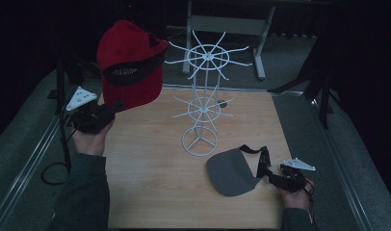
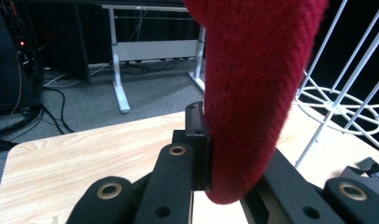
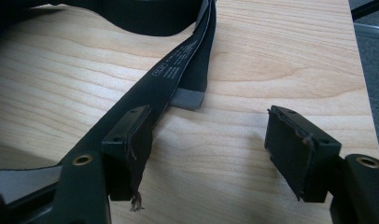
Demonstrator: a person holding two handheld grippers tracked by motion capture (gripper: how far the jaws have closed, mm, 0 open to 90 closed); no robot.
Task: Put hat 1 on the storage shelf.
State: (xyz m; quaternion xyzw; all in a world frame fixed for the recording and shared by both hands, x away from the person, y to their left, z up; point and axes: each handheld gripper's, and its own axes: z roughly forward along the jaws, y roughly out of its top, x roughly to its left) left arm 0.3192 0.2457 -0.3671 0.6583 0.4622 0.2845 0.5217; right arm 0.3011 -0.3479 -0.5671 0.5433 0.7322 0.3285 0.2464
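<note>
Cap [image 1: 131,62], red, hangs left of the rack [image 1: 203,103], pinched in your left gripper [image 1: 117,106]. Thin hold; swinging into prongs could knock it loose. Right gripper [image 3: 208,149] gapes beside the visor [image 1: 229,171].

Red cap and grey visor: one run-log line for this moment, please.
left tongs: shut on red cap | right tongs: open beside grey visor strap | rack: bare

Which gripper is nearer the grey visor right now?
Right. The right gripper sits open beside the grey visor, at its strap; the left gripper is far across the table, clamping the red cap.
</note>
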